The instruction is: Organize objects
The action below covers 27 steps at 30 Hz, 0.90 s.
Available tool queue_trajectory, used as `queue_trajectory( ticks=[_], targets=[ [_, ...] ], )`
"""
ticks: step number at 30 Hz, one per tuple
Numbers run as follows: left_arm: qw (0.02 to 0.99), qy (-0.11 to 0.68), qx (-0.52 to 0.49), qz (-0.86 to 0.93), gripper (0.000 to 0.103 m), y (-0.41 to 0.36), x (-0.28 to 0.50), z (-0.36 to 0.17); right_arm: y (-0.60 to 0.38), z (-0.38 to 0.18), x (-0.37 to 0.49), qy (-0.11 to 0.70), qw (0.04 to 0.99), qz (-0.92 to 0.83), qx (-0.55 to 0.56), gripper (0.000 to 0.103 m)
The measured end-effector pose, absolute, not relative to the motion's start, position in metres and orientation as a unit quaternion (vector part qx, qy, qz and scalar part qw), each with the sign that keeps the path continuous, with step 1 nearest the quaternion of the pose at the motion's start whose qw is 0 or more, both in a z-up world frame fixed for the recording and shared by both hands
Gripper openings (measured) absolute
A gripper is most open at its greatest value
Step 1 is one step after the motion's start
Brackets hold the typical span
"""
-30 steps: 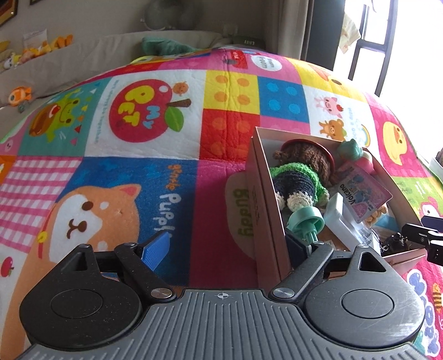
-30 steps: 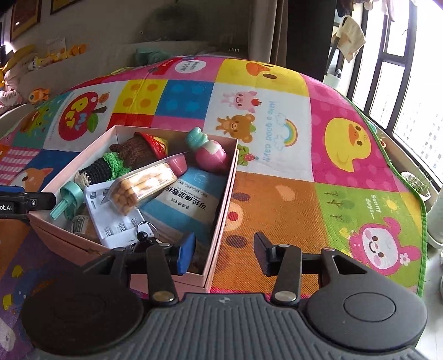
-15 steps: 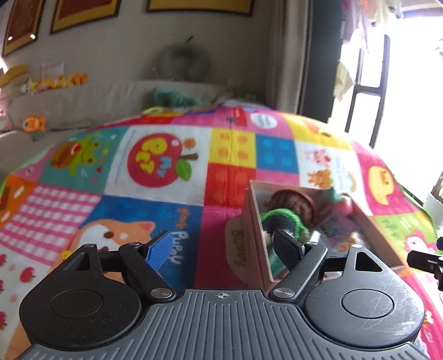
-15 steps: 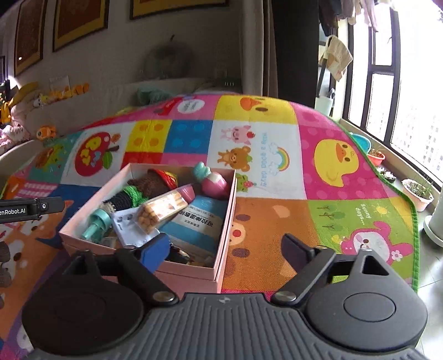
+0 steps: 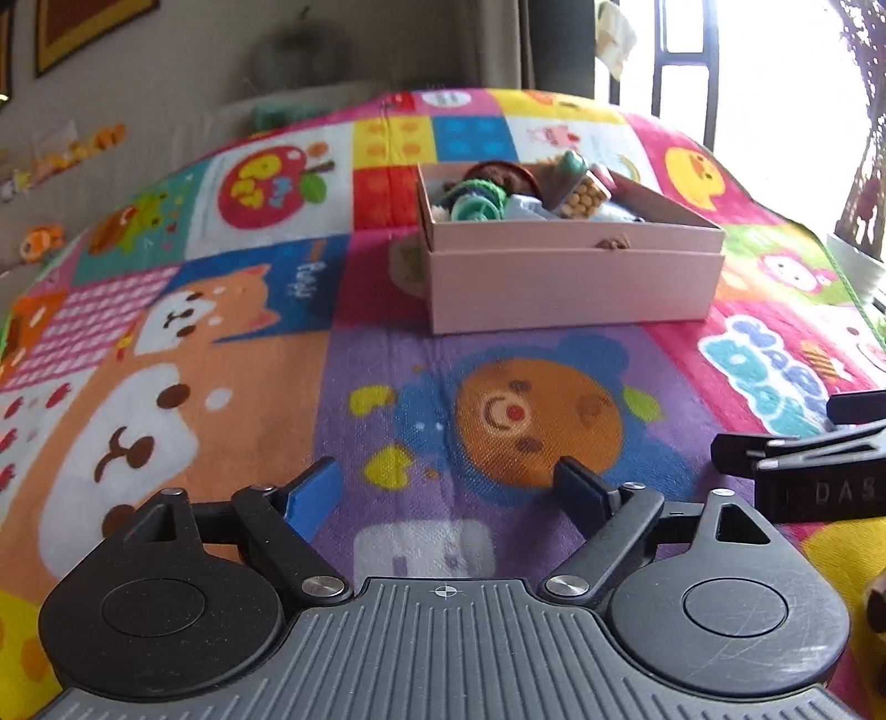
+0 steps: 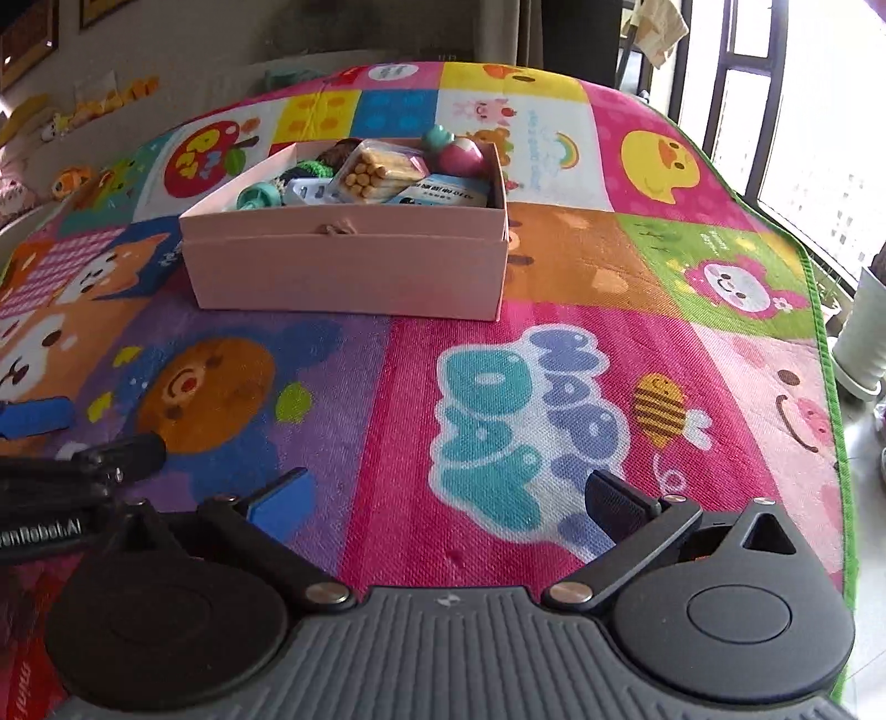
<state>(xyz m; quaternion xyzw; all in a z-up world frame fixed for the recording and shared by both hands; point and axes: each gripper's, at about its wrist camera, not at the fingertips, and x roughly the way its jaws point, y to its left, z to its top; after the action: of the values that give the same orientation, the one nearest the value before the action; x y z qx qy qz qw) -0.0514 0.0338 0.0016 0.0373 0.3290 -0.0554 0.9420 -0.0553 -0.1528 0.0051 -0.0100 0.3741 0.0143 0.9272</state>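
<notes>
The setting is a home, most likely a living room or play area. A large, brightly coloured patchwork play mat (image 6: 554, 354) with cartoon animals, fruit and lettering covers the floor. A beige upholstered sofa (image 5: 183, 116) stands along the far wall, with small orange and yellow plush toys (image 6: 111, 99) lined on its back. Dark-framed pictures (image 5: 83, 33) hang on the wall above. A tall black-framed window (image 6: 775, 111) admits daylight at the right, beside a grey-beige curtain (image 5: 531, 39). A white plant pot (image 6: 864, 338) sits on the floor at the mat's edge.
</notes>
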Motion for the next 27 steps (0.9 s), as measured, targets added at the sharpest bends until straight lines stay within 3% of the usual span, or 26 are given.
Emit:
queue_trajectory(
  ticks=[27],
  targets=[
    [0.941, 0.333, 0.016, -0.055, 0.096, 0.0353, -0.0439, 0.0008, -0.1513, -0.0015, -0.0580, 0.339, 0.941, -0.013, 0.012, 0.103]
  ],
)
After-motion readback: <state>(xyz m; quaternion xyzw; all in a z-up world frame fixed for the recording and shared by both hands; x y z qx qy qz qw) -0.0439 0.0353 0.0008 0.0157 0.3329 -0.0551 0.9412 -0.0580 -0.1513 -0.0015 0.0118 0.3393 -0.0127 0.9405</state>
